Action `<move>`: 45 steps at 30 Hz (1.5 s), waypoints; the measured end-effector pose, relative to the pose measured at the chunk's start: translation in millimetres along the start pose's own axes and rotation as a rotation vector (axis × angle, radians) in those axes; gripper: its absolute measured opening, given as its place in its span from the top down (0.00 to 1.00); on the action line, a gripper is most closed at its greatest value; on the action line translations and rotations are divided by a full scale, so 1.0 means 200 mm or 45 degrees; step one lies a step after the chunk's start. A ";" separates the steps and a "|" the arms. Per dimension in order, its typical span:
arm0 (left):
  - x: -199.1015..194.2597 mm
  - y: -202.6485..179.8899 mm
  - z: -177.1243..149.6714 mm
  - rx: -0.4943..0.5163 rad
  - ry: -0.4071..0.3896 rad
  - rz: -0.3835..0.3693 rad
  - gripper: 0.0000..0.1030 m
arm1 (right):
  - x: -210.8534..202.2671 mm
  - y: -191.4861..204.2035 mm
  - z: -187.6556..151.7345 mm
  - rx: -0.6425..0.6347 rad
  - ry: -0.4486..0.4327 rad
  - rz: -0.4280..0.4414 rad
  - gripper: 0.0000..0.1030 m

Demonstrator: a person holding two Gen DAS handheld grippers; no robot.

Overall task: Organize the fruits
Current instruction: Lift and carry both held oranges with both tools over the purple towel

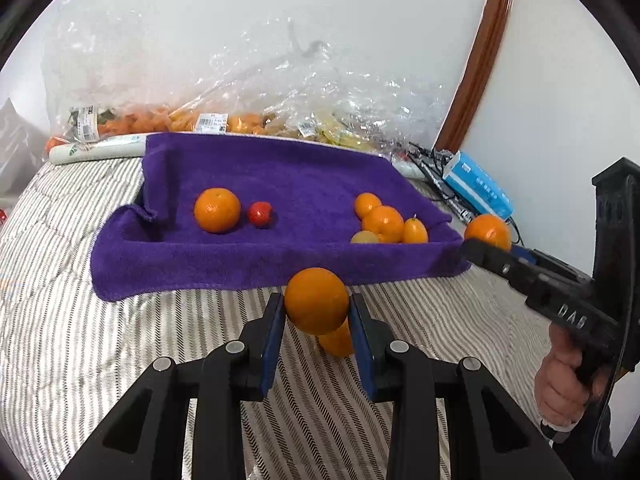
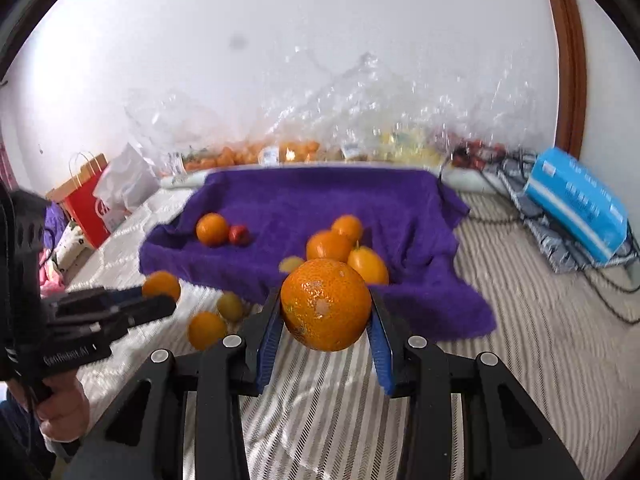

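Both tongs grip fruit: the left tongs (image 1: 317, 312) pinch a smooth orange (image 1: 316, 300) over the striped bed (image 1: 120, 340), just short of the purple towel (image 1: 260, 176), and the right tongs (image 2: 326, 312) clamp a mottled orange (image 2: 326, 304) near the towel's front right corner. On the towel, a large orange (image 1: 217, 210) sits beside a small red fruit (image 1: 260, 213), apart from a cluster of oranges (image 1: 382, 222) at the right. Another orange (image 2: 206, 330) lies on the bed below.

Left gripper (image 1: 317, 314) jaws clamp orange (image 1: 316, 300) near purple towel (image 1: 280, 176).
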State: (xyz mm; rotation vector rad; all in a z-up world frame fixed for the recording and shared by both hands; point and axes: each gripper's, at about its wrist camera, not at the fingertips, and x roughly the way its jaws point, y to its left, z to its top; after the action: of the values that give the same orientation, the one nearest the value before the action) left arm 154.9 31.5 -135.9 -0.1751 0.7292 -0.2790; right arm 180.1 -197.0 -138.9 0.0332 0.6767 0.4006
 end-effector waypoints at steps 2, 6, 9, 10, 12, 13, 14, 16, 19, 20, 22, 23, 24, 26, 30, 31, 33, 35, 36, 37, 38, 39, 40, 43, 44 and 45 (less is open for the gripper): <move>-0.03 0.02 0.03 -0.032 -0.017 -0.018 0.70 | -0.04 0.01 0.05 0.001 -0.032 0.006 0.61; -0.10 0.05 0.11 -0.038 -0.080 -0.012 0.70 | -0.09 0.03 0.12 0.006 -0.093 -0.009 0.61; -0.13 0.08 0.17 -0.025 -0.116 0.029 0.70 | -0.09 0.04 0.18 0.012 -0.114 -0.022 0.61; -0.14 0.10 0.19 -0.029 -0.126 0.038 0.70 | -0.08 0.04 0.19 0.017 -0.115 -0.021 0.61; -0.14 0.13 0.24 -0.043 -0.142 0.060 0.70 | -0.06 0.04 0.22 0.029 -0.115 -0.016 0.61; -0.14 0.14 0.25 -0.051 -0.148 0.065 0.70 | -0.05 0.04 0.23 0.033 -0.117 -0.014 0.61; -0.14 0.16 0.27 -0.061 -0.155 0.071 0.70 | -0.03 0.04 0.24 0.036 -0.119 -0.011 0.61; -0.13 0.19 0.32 -0.082 -0.166 0.074 0.70 | -0.01 0.04 0.26 0.041 -0.123 -0.002 0.61; -0.08 0.21 0.37 -0.111 -0.173 0.075 0.70 | 0.03 0.04 0.31 0.051 -0.135 0.014 0.61; -0.07 0.22 0.39 -0.117 -0.174 0.077 0.70 | 0.04 0.03 0.32 0.051 -0.138 0.017 0.61; -0.03 0.22 0.41 -0.119 -0.176 0.086 0.70 | 0.06 0.02 0.36 0.049 -0.151 0.004 0.61; -0.01 0.22 0.43 -0.117 -0.176 0.088 0.70 | 0.07 0.01 0.38 0.048 -0.158 -0.006 0.61; 0.01 0.22 0.44 -0.115 -0.174 0.090 0.70 | 0.07 0.00 0.40 0.041 -0.163 -0.015 0.61; 0.06 0.22 0.46 -0.113 -0.178 0.104 0.70 | 0.09 -0.01 0.45 0.023 -0.180 -0.045 0.61; 0.15 0.25 0.47 -0.121 -0.161 0.105 0.70 | 0.15 -0.06 0.48 0.041 -0.176 -0.045 0.61; 0.17 0.26 0.47 -0.124 -0.158 0.101 0.70 | 0.17 -0.08 0.46 0.051 -0.167 -0.046 0.61; 0.20 0.27 0.44 -0.118 -0.152 0.102 0.70 | 0.24 -0.12 0.42 0.081 -0.131 -0.044 0.61; 0.22 0.29 0.41 -0.116 -0.146 0.099 0.70 | 0.29 -0.15 0.37 0.105 -0.091 -0.049 0.61; 0.24 0.30 0.39 -0.135 -0.133 0.090 0.70 | 0.32 -0.16 0.36 0.105 -0.051 -0.066 0.61; 0.26 0.31 0.39 -0.151 -0.112 0.087 0.70 | 0.33 -0.17 0.36 0.104 -0.043 -0.069 0.61; 0.28 0.32 0.38 -0.157 -0.084 0.082 0.70 | 0.34 -0.18 0.36 0.112 -0.042 -0.068 0.61; 0.30 0.32 0.37 -0.148 -0.074 0.078 0.70 | 0.36 -0.19 0.35 0.134 -0.025 -0.070 0.61; 0.30 0.31 0.37 -0.141 -0.073 0.086 0.70 | 0.37 -0.19 0.34 0.141 -0.012 -0.070 0.61; 0.33 0.29 0.35 -0.109 -0.062 0.092 0.70 | 0.41 -0.18 0.32 0.122 0.015 -0.099 0.61; 0.33 0.28 0.34 -0.101 -0.058 0.096 0.70 | 0.43 -0.18 0.31 0.119 0.026 -0.105 0.61; 0.35 0.27 0.34 -0.085 -0.049 0.104 0.70 | 0.45 -0.17 0.30 0.114 0.043 -0.102 0.61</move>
State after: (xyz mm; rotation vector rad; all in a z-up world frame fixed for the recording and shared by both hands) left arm 260.1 65.5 -143.4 -0.2130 0.7060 -0.1728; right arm 292.7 -189.8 -150.9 0.0844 0.7269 0.2942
